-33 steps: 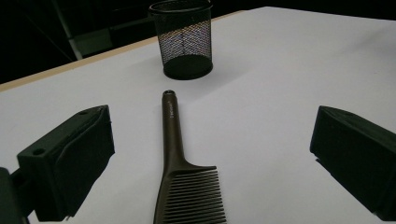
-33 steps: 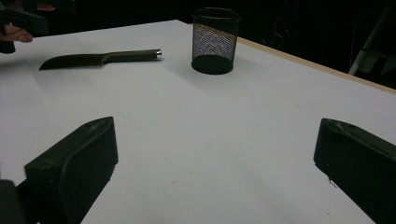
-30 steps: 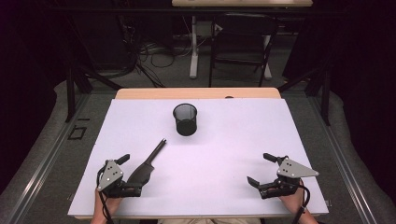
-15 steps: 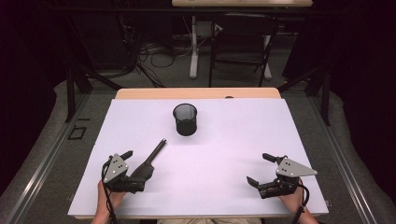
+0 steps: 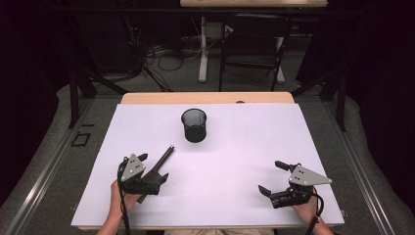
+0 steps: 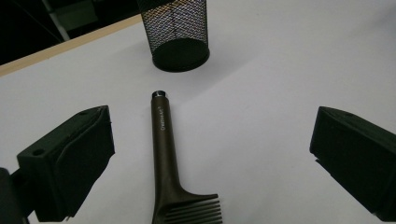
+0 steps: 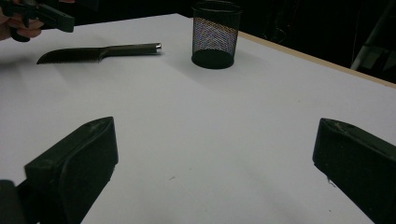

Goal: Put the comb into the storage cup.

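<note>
The comb (image 6: 164,154) lies flat on the tabletop (image 5: 235,147), near left, its handle pointing toward the mesh cup (image 5: 194,125) farther off. It is dark with a slim handle and short teeth, not yet gripped; probably it goes in the cup. The left hand-held gripper (image 5: 152,172) straddles it, jaws apart. The right hand-held gripper (image 5: 272,177) rests near right, also apart.

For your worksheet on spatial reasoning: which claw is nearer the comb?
Left. The left claw sits open right over the comb; the right claw is far across the table.
</note>
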`<move>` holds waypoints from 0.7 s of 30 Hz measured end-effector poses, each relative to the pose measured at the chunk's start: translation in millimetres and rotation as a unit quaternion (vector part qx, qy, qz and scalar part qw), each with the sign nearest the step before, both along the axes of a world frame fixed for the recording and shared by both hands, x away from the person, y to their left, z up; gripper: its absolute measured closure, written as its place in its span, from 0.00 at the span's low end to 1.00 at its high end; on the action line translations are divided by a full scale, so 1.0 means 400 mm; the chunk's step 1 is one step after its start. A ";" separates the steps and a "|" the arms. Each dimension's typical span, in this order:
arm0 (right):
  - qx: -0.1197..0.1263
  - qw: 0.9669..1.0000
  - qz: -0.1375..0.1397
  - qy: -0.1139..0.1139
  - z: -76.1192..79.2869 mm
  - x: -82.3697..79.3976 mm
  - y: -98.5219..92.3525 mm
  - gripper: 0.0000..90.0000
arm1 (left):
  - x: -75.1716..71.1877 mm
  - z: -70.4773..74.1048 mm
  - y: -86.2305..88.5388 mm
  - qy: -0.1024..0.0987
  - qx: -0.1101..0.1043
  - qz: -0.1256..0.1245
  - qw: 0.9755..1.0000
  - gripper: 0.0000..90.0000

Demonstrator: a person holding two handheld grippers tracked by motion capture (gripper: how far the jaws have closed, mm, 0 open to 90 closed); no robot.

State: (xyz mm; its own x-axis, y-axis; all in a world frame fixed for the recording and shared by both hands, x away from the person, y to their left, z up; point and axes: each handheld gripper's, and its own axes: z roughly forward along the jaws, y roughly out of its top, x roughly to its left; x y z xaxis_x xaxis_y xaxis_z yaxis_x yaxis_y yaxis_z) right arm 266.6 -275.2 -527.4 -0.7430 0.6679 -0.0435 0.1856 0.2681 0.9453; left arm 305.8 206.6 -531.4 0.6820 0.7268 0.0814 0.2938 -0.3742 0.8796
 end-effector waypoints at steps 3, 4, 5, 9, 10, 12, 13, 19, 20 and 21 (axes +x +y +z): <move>0.000 1.000 0.000 -0.001 0.000 0.001 0.000 0.00 | 0.017 0.001 -0.011 0.008 0.005 -0.003 1.000 0.00; -0.001 1.000 0.000 0.000 -0.001 0.001 0.000 0.00 | 0.022 0.001 -0.016 0.011 0.005 -0.005 1.000 0.00; -0.001 1.000 0.000 0.000 -0.001 0.001 0.000 0.00 | 0.025 0.001 -0.018 0.014 0.009 -0.006 1.000 0.00; -0.001 1.000 0.000 0.000 -0.001 0.002 0.000 0.00 | 0.043 0.003 -0.028 0.024 0.012 -0.011 1.000 0.00; -0.001 1.000 0.000 0.000 -0.001 0.002 0.000 0.00 | 0.046 0.004 -0.030 0.024 0.012 -0.012 1.000 0.00; -0.001 1.000 0.000 0.000 -0.001 0.002 0.000 0.00 | 0.054 0.008 -0.036 0.024 0.013 -0.012 1.000 0.00; -0.001 1.000 0.000 0.000 -0.001 0.002 0.000 0.00 | 0.054 0.008 -0.036 0.024 0.013 -0.012 1.000 0.00; -0.003 1.000 0.001 0.000 -0.002 0.002 0.000 0.00 | 0.073 0.012 -0.050 0.030 0.020 -0.020 0.999 0.00; -0.003 1.000 0.001 0.000 -0.002 0.003 0.000 0.00 | 0.076 0.013 -0.053 0.031 0.022 -0.021 0.999 0.00; -0.003 1.000 0.001 0.000 -0.002 0.003 0.000 0.00 | 0.078 0.013 -0.054 0.032 0.022 -0.021 0.999 0.00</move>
State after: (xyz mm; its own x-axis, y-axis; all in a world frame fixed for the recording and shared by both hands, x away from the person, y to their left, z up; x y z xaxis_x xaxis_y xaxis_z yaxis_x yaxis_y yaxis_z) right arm 267.7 -275.0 -528.1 -0.7450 0.6654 -0.0475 0.1850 0.2745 0.9436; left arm 337.1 184.9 -526.0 0.7168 0.6939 0.0686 0.3320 -0.4262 0.8415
